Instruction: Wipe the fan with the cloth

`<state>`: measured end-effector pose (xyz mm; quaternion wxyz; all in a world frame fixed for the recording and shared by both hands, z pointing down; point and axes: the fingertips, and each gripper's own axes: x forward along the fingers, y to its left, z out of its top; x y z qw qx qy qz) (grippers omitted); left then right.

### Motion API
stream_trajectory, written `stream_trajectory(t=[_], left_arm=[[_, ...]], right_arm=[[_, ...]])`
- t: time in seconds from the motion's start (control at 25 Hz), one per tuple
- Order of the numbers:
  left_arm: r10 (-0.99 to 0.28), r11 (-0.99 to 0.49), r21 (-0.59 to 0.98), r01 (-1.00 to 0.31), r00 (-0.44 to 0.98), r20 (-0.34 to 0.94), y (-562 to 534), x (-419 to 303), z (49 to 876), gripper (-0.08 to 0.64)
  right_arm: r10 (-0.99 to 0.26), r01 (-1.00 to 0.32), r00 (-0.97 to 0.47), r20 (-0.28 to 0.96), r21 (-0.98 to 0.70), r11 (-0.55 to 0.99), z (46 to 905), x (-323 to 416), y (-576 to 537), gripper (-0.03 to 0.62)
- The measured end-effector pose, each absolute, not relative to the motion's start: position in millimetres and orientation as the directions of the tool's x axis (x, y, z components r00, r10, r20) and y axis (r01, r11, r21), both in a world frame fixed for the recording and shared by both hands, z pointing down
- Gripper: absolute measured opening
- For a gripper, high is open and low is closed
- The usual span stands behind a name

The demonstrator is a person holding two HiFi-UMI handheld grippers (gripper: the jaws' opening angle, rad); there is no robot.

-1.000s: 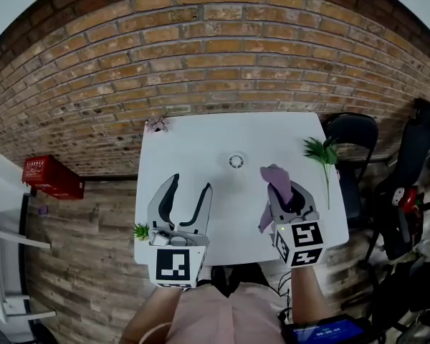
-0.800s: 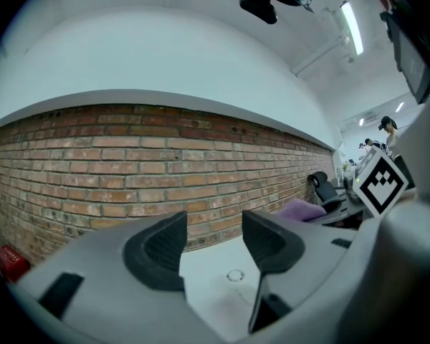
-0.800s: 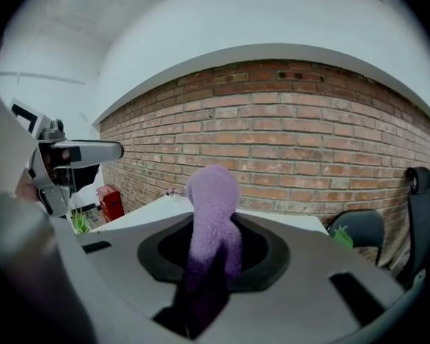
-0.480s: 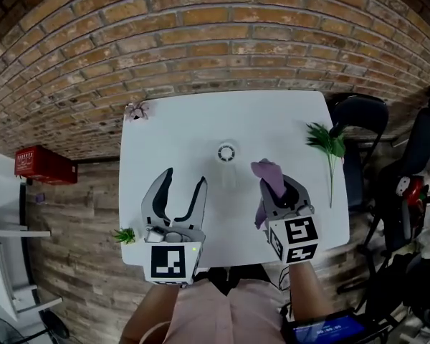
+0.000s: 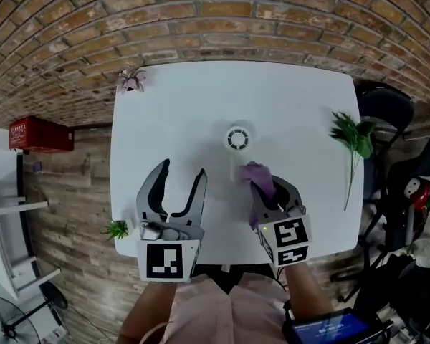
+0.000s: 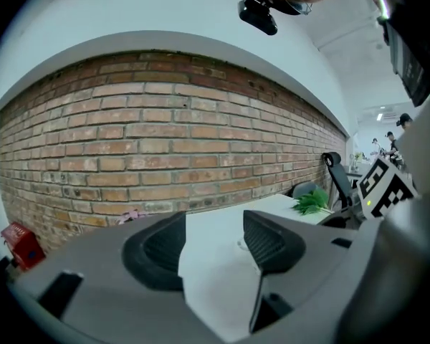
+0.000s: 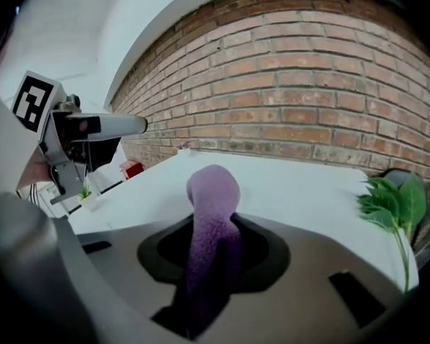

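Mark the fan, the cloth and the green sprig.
fan [image 5: 237, 139], head view, centre of its round grille.
purple cloth [image 7: 212, 192], right gripper view, its rounded upper part.
green sprig [image 5: 351, 135], head view, leaf cluster.

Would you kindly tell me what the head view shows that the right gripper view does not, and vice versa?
Only the head view: the small round white fan on the white table, beyond the right gripper. Only the right gripper view: the white ceiling above the red brick wall. Both: the fuzzy purple cloth clamped in that gripper, the green leafy sprig, the left gripper.
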<state>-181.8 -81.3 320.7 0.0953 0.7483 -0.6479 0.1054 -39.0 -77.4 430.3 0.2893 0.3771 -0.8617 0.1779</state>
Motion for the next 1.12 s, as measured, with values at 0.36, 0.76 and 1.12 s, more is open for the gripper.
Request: stream_trajectory(t=[0.36, 0.76, 1.12], left_arm=[[-0.936, -0.111, 0.016, -0.994, 0.110, 0.335, -89.8, -200.1, 347.5, 0.245], [-0.927, -0.107, 0.027, -0.994, 0.109, 0.360, -98.2, -204.9, 365.1, 0.249], [-0.926, -0.100, 0.021, -0.995, 0.101, 0.363, -98.6, -204.6, 365.1, 0.249]], right_arm=[[-0.510, -0.731, -0.568, 0.647, -0.111, 0.674, 450.0, -57.2, -74.3, 0.104], [-0.497, -0.759, -0.515, 0.698, -0.102, 0.643, 475.0, -44.9, -78.8, 0.104], [-0.516, -0.737, -0.522, 0.679, -0.056, 0.673, 464.7, -49.9, -78.0, 0.104]])
